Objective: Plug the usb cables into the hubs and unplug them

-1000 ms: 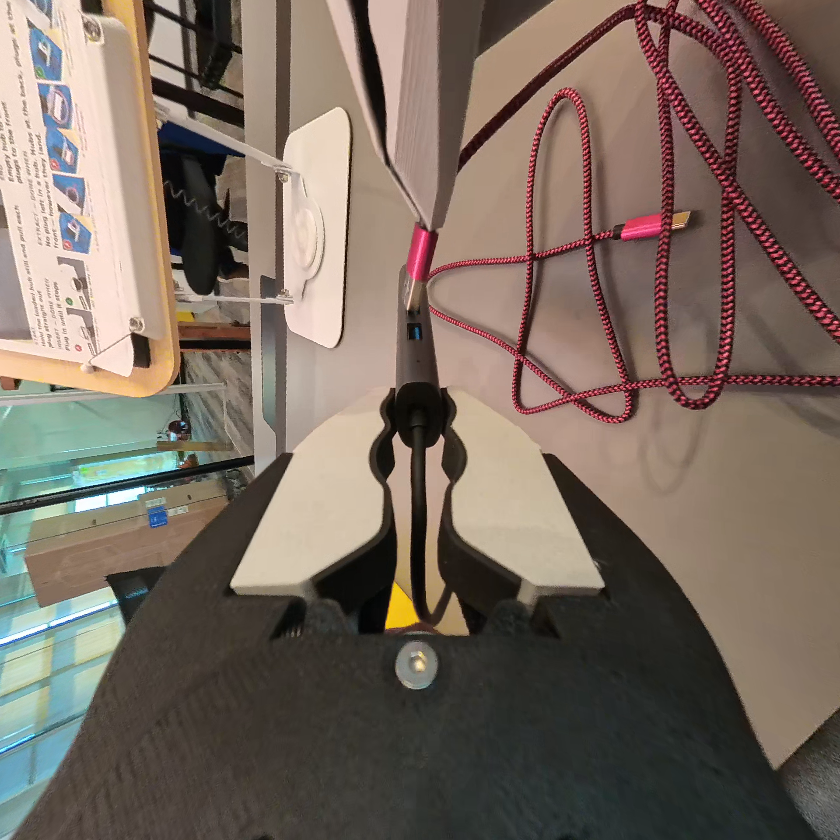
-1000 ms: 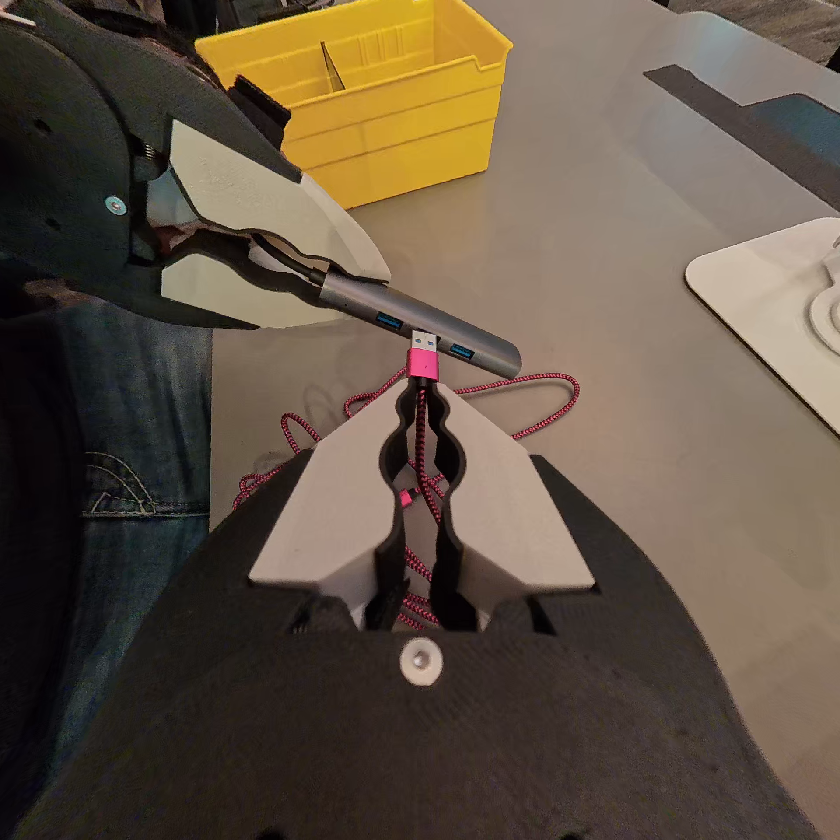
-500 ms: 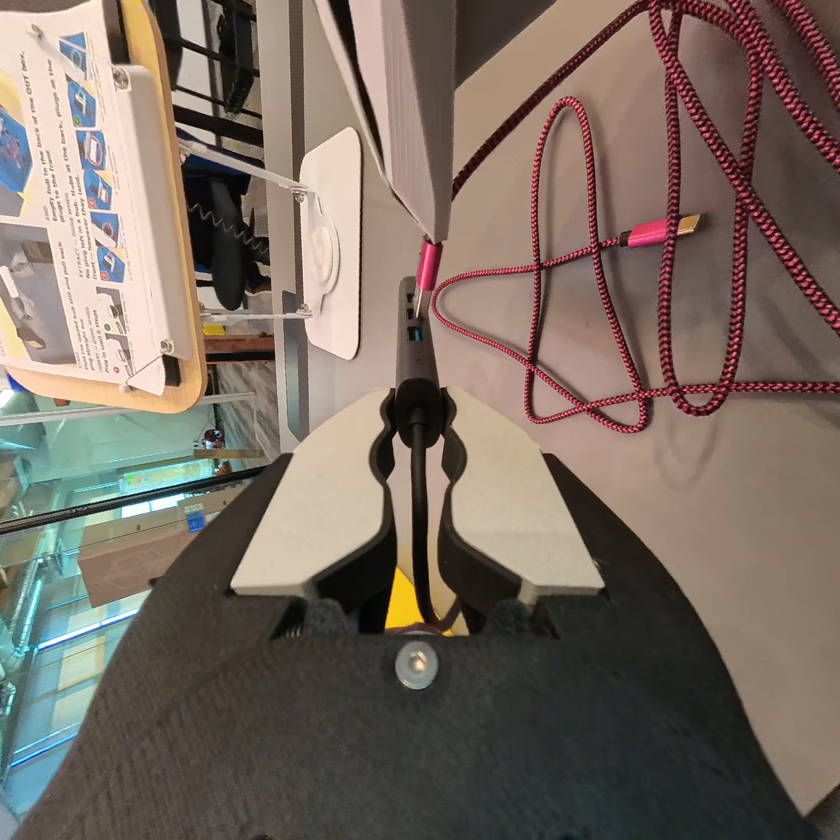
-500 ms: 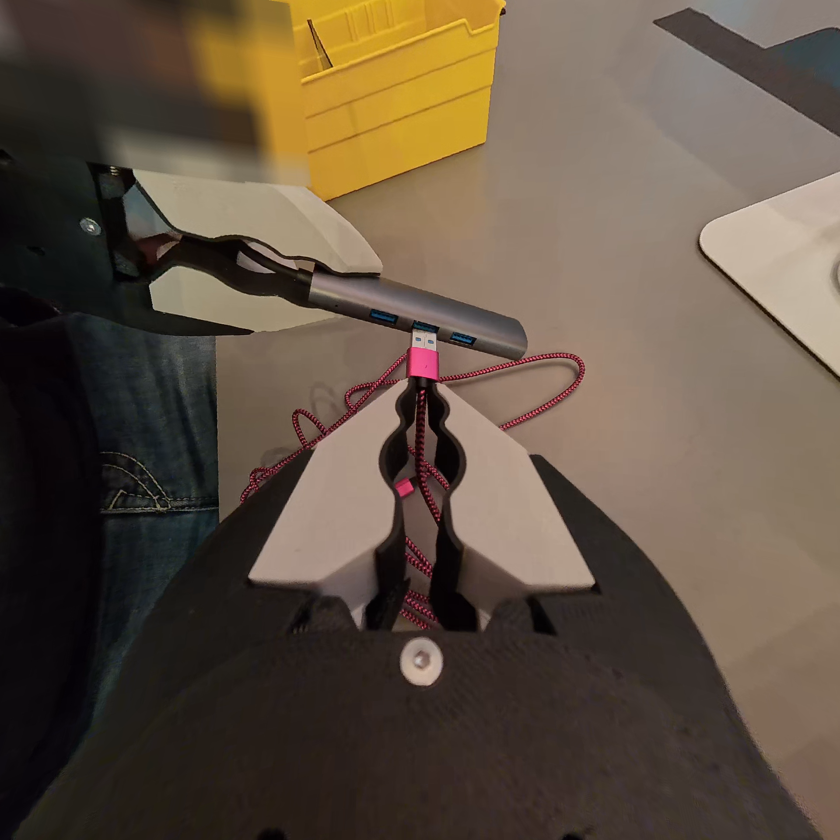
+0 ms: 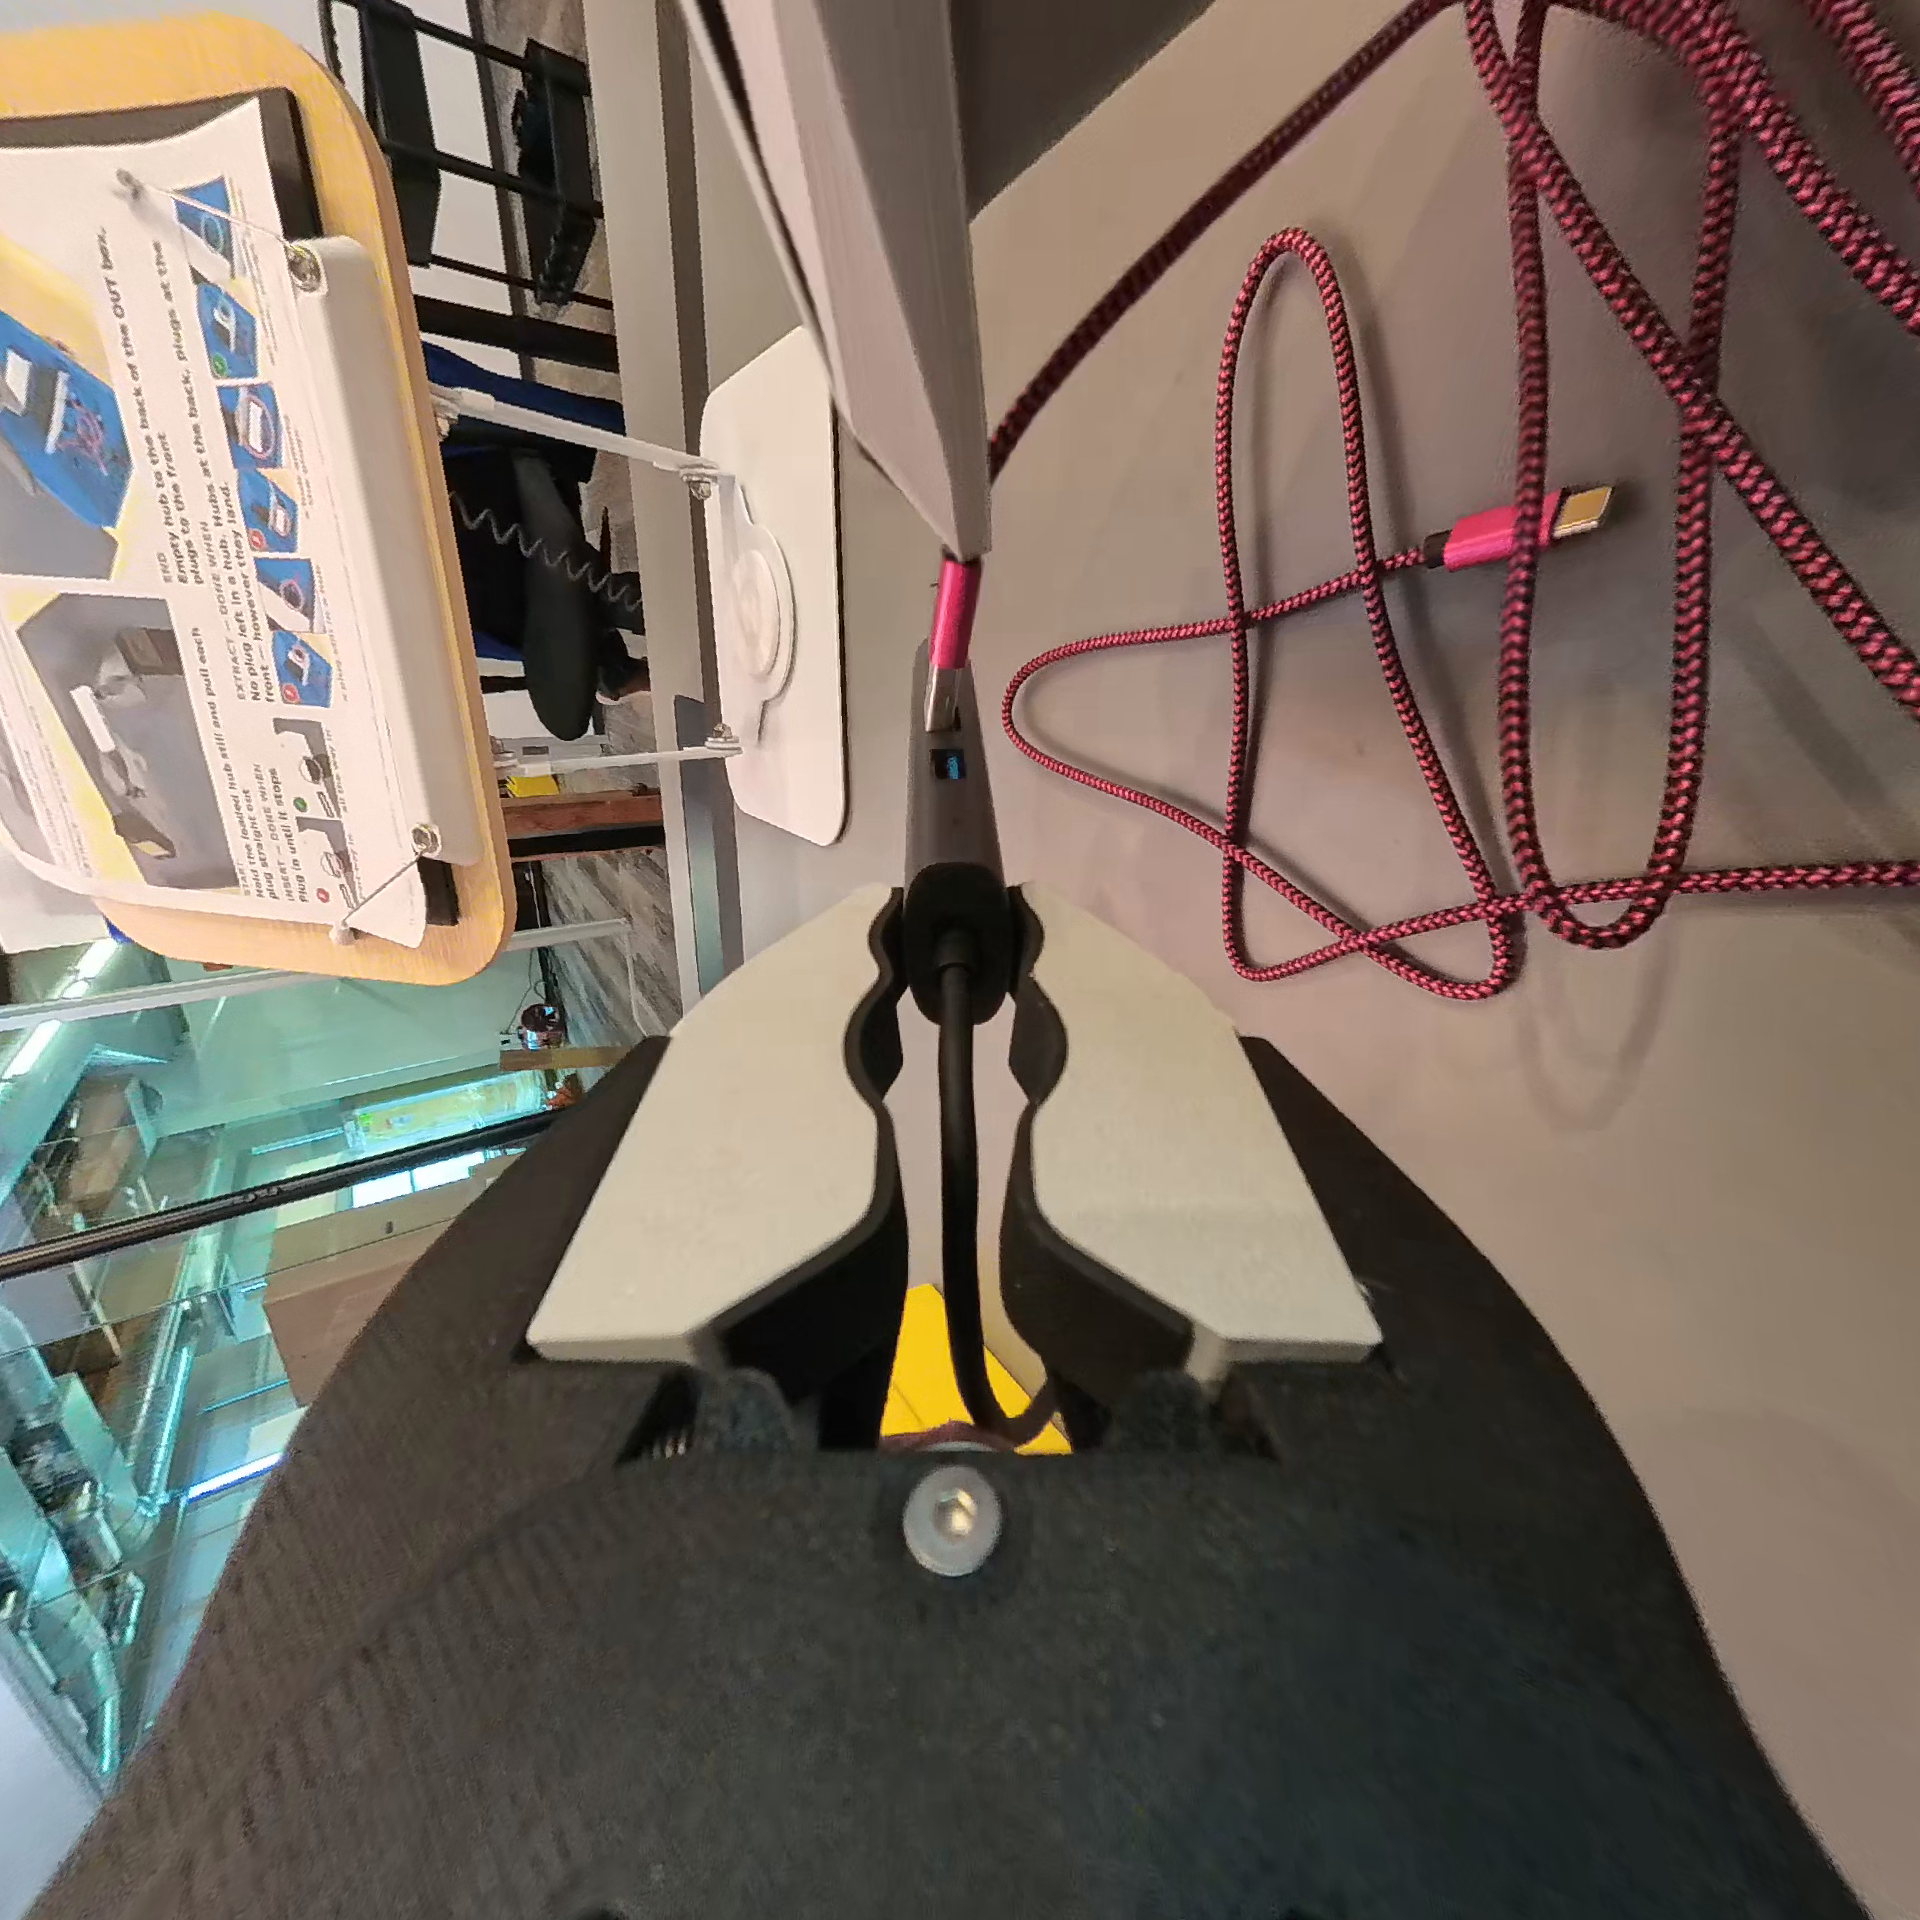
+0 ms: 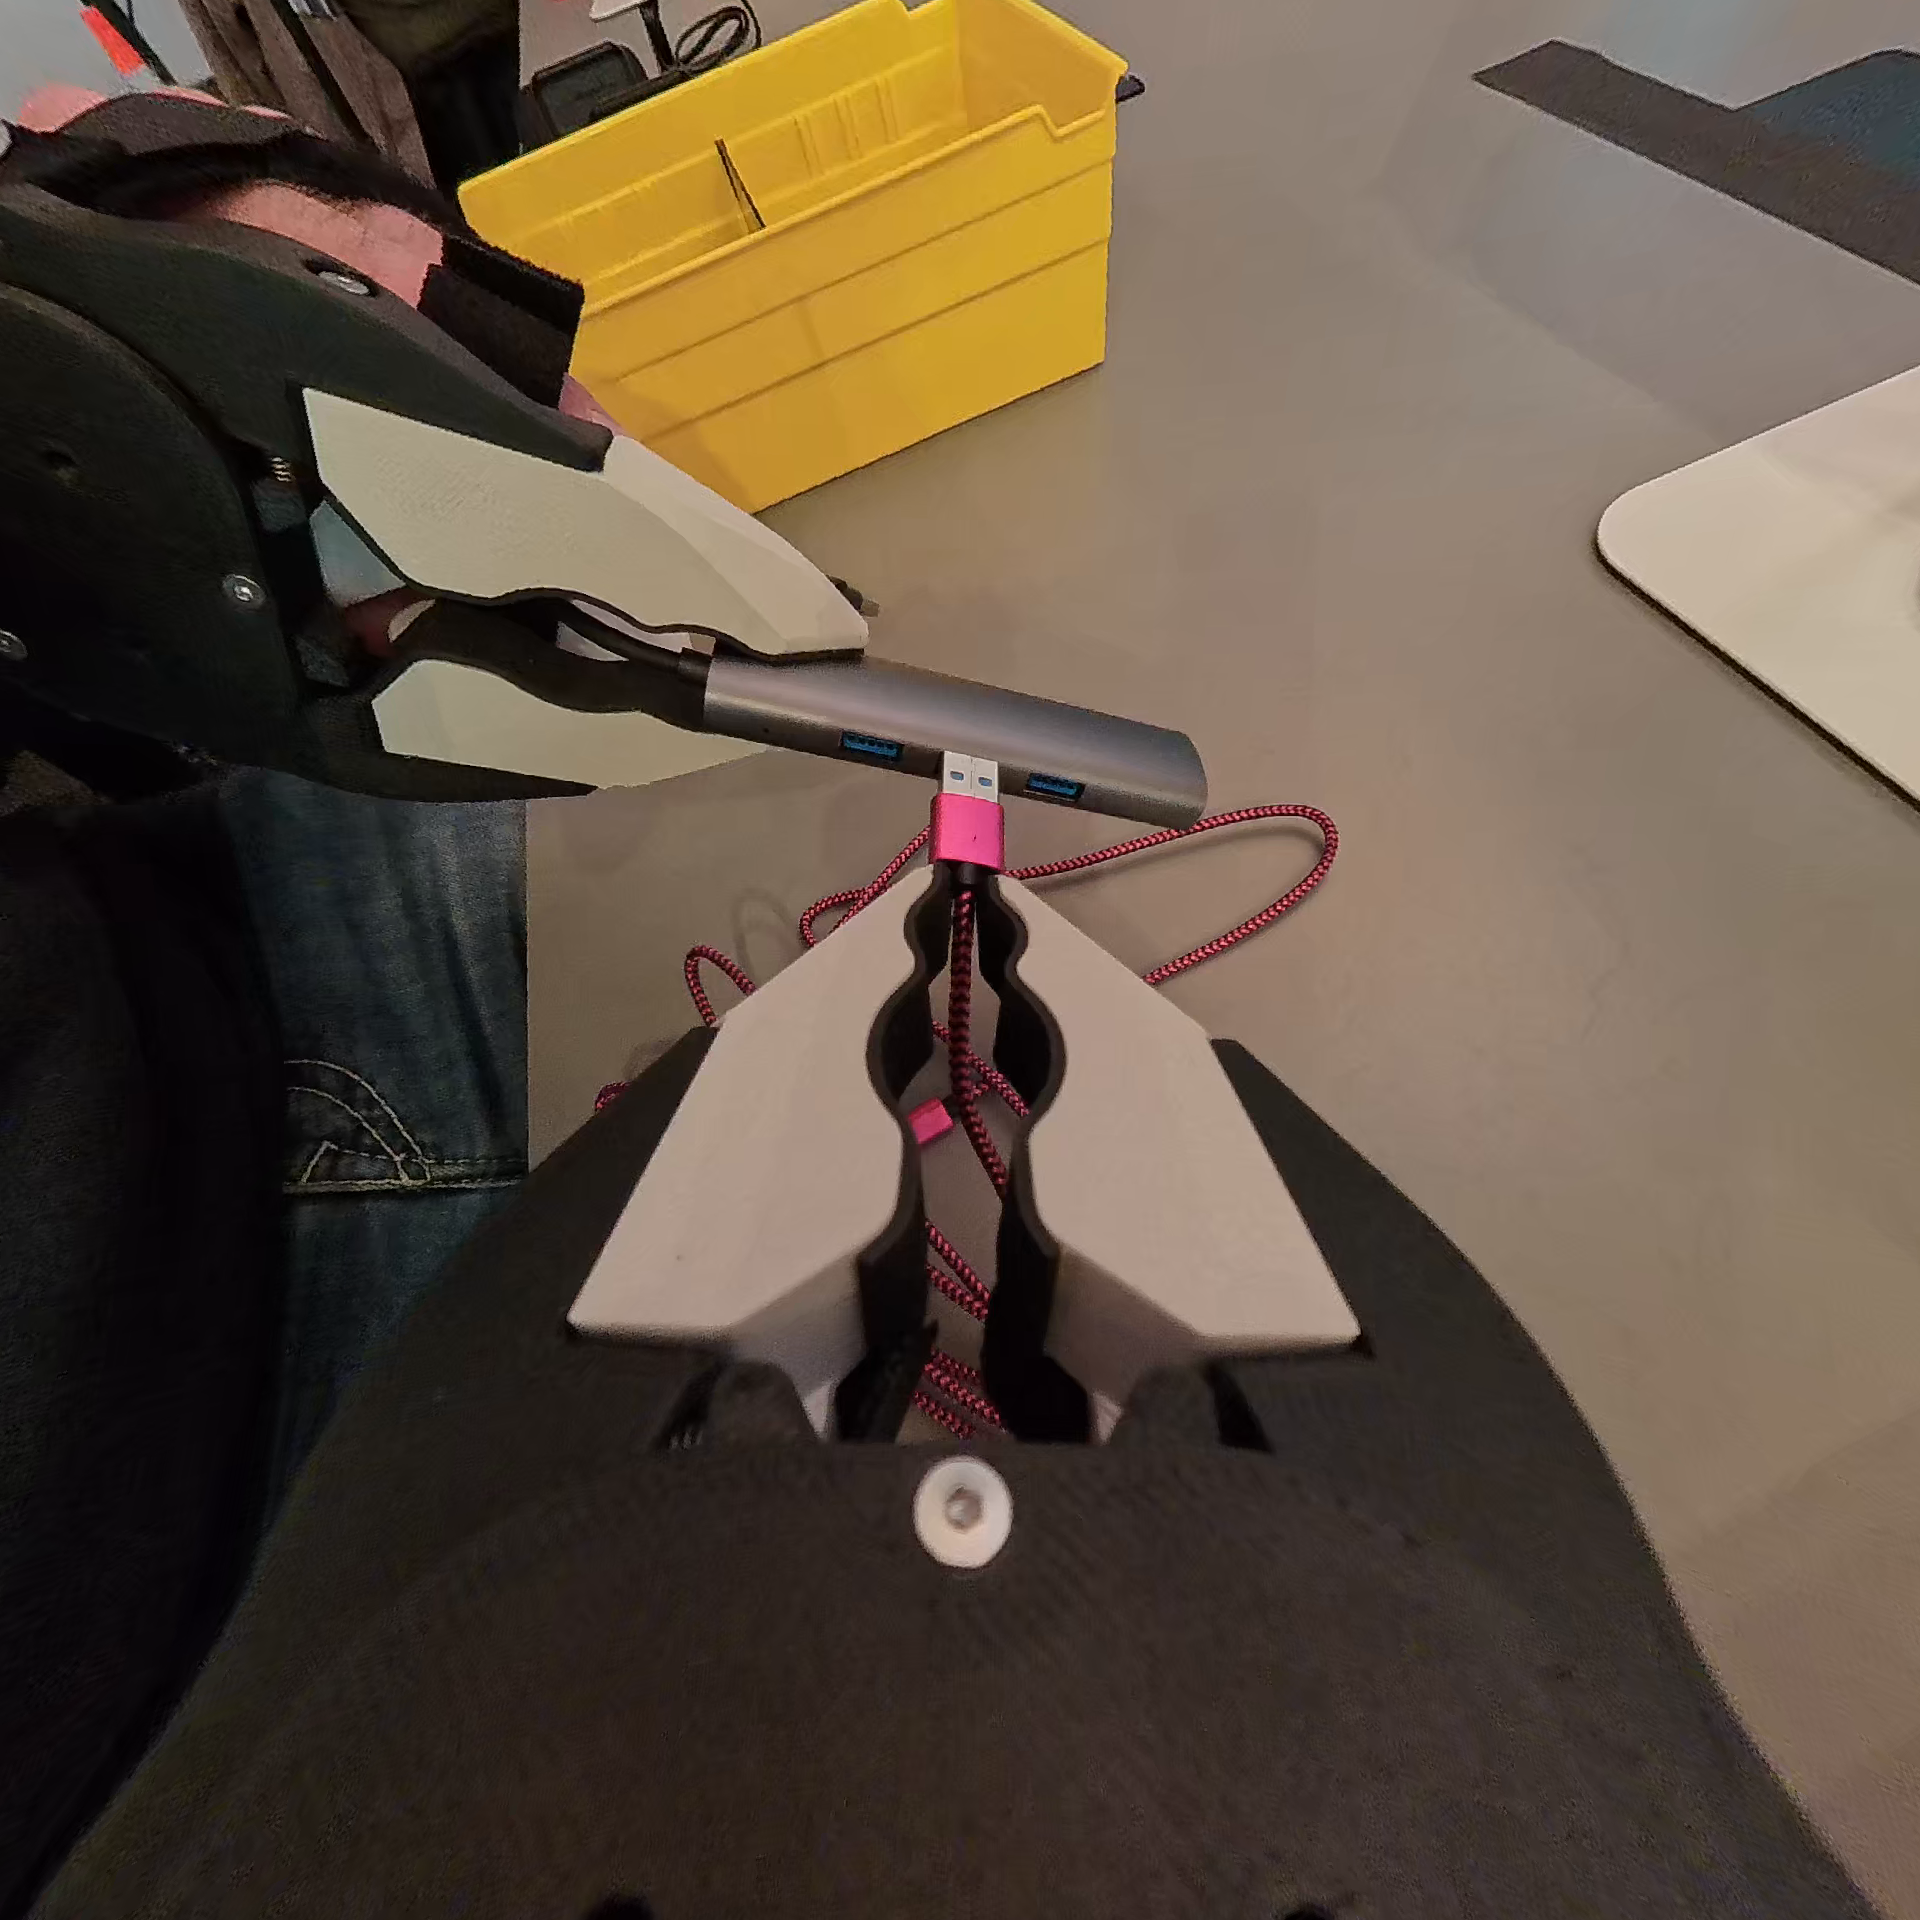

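My left gripper is shut on the cable end of a slim grey USB hub and holds it above the table. In the right wrist view the hub lies crosswise, with the left gripper at its left end. My right gripper is shut on the pink braided cable just behind its pink plug. The plug's metal tip meets the hub's middle port, and most of the tip still shows. The plug also shows in the left wrist view. The cable's loops and its other plug lie on the table.
A yellow bin stands behind the hub. A white pad lies at the right and also shows in the left wrist view. A board with an instruction sheet hangs at the left. The person's jeans are beside the table edge. Spacing between my two grippers at the tips: around 6 cm.
Both grippers keep their hold. The hub and plug have shifted slightly together, and the plug's tip stays at the middle port. The cable loops have not moved.
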### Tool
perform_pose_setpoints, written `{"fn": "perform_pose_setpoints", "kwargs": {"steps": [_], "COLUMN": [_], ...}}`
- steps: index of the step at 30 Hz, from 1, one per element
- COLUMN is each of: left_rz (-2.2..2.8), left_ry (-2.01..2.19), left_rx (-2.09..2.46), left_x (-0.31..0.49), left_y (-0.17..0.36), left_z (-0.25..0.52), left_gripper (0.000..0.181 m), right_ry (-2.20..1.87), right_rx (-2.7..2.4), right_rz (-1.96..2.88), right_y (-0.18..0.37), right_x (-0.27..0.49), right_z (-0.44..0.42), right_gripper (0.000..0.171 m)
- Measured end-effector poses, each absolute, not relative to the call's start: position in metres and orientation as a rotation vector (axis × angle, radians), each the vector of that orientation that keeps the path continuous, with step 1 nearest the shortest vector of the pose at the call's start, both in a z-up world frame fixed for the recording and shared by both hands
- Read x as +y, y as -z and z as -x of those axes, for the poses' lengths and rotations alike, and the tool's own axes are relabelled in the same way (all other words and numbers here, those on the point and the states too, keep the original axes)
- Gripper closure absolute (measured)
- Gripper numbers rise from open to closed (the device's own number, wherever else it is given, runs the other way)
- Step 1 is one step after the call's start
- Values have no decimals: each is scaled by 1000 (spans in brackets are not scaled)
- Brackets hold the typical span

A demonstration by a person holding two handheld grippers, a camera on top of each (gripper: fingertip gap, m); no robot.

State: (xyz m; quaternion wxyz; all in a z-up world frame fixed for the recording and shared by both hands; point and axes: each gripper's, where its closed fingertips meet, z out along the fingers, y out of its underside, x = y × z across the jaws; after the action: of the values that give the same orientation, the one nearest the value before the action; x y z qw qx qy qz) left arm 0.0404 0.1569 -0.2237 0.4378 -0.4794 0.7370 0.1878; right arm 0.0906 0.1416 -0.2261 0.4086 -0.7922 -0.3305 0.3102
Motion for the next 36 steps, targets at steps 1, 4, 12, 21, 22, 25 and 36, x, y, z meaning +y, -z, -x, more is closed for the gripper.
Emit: {"fn": "perform_pose_setpoints", "kwargs": {"steps": [1, 4, 12, 21, 22, 25, 36], "left_rz": [1191, 1190, 1182, 1164, 1158, 1164, 1111], "left_ry": [-466, -465, -456, -443, -434, -413, -281], "left_rx": [1829, 1826, 1835, 1832, 1829, 1817, 1746], "left_x": [157, 157, 154, 150, 149, 147, 142], "left_y": [223, 223, 228, 229, 229, 228, 216], "left_z": [-41, -41, -44, -47, -47, -49, -56], "left_gripper": [165, 165, 165, 166, 166, 166, 166], "right_ry": [-787, -808, -776, -834, -841, -875, -1077], "right_rx": [-833, -818, -854, -791, -786, -737, -616], "right_rz": [1994, 1983, 2024, 2002, 1989, 1943, 1772], "right_y": [227, 227, 232, 230, 230, 229, 219], "right_x": [141, 141, 138, 141, 142, 144, 147], "right_z": [-90, -89, -91, -91, -90, -90, -94], "right_gripper": [169, 169, 169, 169, 168, 168, 168]}}
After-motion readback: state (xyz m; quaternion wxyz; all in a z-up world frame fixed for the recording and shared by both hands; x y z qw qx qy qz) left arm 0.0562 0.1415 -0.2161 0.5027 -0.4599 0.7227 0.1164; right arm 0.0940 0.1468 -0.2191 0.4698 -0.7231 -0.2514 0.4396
